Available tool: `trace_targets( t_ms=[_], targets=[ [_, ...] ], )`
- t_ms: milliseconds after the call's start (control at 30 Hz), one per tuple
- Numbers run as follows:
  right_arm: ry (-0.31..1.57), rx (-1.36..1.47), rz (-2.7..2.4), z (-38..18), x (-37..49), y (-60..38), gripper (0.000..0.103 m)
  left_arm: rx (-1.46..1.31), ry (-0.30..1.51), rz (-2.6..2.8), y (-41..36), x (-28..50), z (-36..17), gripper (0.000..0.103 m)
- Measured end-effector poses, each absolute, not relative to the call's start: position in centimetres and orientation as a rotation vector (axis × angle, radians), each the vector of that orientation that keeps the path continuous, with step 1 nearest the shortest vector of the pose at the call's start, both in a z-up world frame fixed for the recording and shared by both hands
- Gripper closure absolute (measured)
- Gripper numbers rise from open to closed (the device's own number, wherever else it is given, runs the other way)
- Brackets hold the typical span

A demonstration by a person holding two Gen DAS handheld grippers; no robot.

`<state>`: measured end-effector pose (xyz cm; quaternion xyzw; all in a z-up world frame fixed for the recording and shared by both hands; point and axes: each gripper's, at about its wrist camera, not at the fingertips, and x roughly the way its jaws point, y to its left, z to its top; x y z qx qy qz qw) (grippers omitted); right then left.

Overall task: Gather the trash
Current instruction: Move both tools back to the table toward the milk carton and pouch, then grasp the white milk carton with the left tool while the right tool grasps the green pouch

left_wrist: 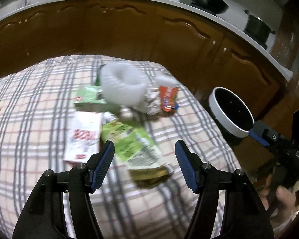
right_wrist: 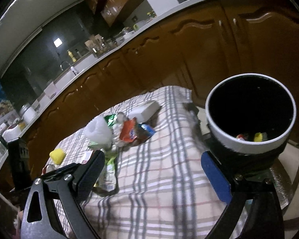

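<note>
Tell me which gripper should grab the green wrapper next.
Left. The left gripper is open right over the green wrapper; the right gripper, also open, sits nearer the bin.

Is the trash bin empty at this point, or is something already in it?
Not empty. In the right wrist view the trash bin holds a few pieces at the bottom, one yellow and one reddish; most of its dark inside looks bare.

White letters, apparently "DAS", stand on the black body of the right gripper (left_wrist: pixel 258 132) at four o'clock in the left wrist view. Red lettering on the white packet (left_wrist: pixel 83 137) at nine o'clock is blurred and unreadable.
</note>
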<state>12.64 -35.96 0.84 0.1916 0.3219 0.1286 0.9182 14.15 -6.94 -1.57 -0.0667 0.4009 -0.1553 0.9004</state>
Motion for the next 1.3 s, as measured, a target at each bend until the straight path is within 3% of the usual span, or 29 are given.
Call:
trace_targets(
  t_ms=[333, 400, 467, 567, 867, 1100, 1200, 1300],
  targets=[
    [0.686, 0.347, 0.372, 0.6, 12.8, -31.4, 0.006, -0.162, 0.825, -0.245, -2.8, 13.8, -1.8, 0.039],
    [0.690, 0.333, 0.381, 0.6, 12.8, -30.7, 0.013, -0.165, 0.827, -0.238, -2.2, 13.9, -1.9, 0.039],
    [0.700, 0.325, 0.385, 0.3, 13.1, -29.9, 0.034, -0.158, 0.833, -0.225, -1.8, 14.2, -2.1, 0.039],
    [0.751, 0.344, 0.433, -0.6, 14.1, -28.6, 0.049, -0.160, 0.850, -0.223, -1.3, 14.6, -2.5, 0.039],
    [0.875, 0.269, 0.520, -3.3, 17.8, -23.5, 0.074, -0.124, 0.892, -0.244, -1.5, 15.7, -3.5, 0.034],
    [0.947, 0.228, 0.542, -5.3, 19.7, -21.5, 0.086, -0.095, 0.911, -0.237, -1.6, 16.9, -4.5, 0.033],
    [0.946, 0.216, 0.552, -5.5, 19.4, -21.5, 0.097, -0.087, 0.922, -0.230, -1.8, 17.6, -5.1, 0.033],
    [0.926, 0.188, 0.537, -4.9, 18.5, -22.0, 0.098, -0.071, 0.925, -0.212, -2.0, 18.2, -5.7, 0.033]
  ],
)
